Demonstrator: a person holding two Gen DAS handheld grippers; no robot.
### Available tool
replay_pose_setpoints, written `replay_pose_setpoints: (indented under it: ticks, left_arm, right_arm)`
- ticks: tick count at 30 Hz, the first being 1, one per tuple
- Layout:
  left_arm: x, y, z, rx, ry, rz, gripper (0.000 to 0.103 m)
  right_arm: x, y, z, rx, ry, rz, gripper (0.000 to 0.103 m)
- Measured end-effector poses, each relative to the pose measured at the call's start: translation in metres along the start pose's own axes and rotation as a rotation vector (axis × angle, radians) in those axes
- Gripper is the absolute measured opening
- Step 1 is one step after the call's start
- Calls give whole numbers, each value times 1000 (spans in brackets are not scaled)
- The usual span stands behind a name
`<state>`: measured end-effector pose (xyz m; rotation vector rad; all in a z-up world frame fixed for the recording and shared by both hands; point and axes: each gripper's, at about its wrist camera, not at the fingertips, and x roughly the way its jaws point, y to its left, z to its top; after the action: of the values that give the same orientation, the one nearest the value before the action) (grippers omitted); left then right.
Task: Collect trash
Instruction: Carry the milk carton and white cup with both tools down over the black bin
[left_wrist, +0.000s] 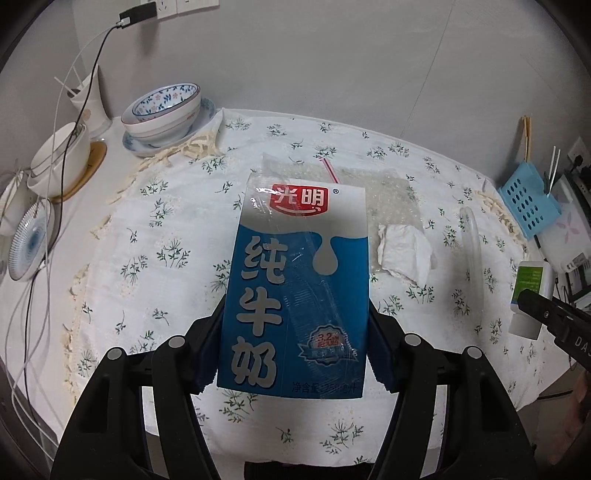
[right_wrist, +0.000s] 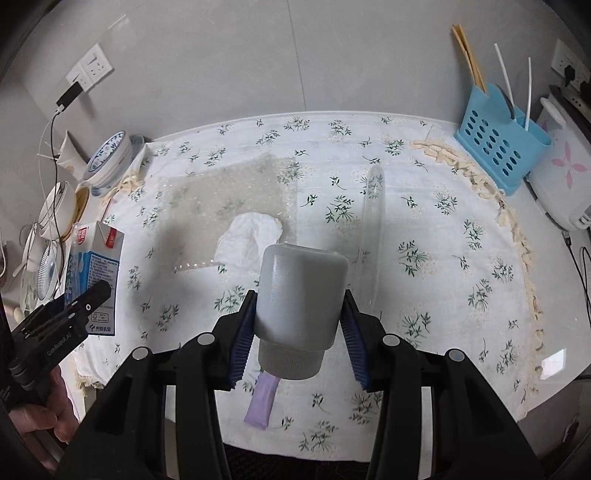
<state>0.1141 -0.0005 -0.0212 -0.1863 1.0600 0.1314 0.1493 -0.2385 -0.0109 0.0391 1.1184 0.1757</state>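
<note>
Both hands are loaded right now, so this looks like the carry step of the trash run. The left gripper (left_wrist: 291, 347) has its jaws clamped on the sides of the milk carton (left_wrist: 295, 288), which stands upright between the pads with its red straw poking out the top. The right gripper (right_wrist: 297, 328) is pinched onto the white bottle (right_wrist: 301, 295), held upside down so the cap sits nearest the camera, between the pad bases.

Both things seem to be off the table (right_wrist: 424, 221), though honestly the fisheye makes that hard to call for sure.

Still lying out ahead of the jaws: a crumpled tissue (right_wrist: 251, 232) on a sheet of bubble wrap (right_wrist: 221, 184), a clear tube (right_wrist: 373, 229) just right of the bottle, and a purple sachet (right_wrist: 262, 402) under the right jaws, close to the table's near edge.

No bin shows in either view, so my guess is the next move means swinging both loads away from the table to wherever the trash goes, keeping the grips tight, then letting go there. The carton may still hold liquid, so I'd keep it upright. After that, back for the tissue, wrap, tube and sachet.
</note>
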Motion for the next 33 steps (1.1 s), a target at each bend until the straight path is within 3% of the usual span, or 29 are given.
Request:
replay_pose_setpoints:
  ticks: [33]
  left_arm:
    - [-87, 7, -133, 32, -44, -99, 64]
  right_arm:
    - [-80, 26, -136, -57, -79, 34, 43]
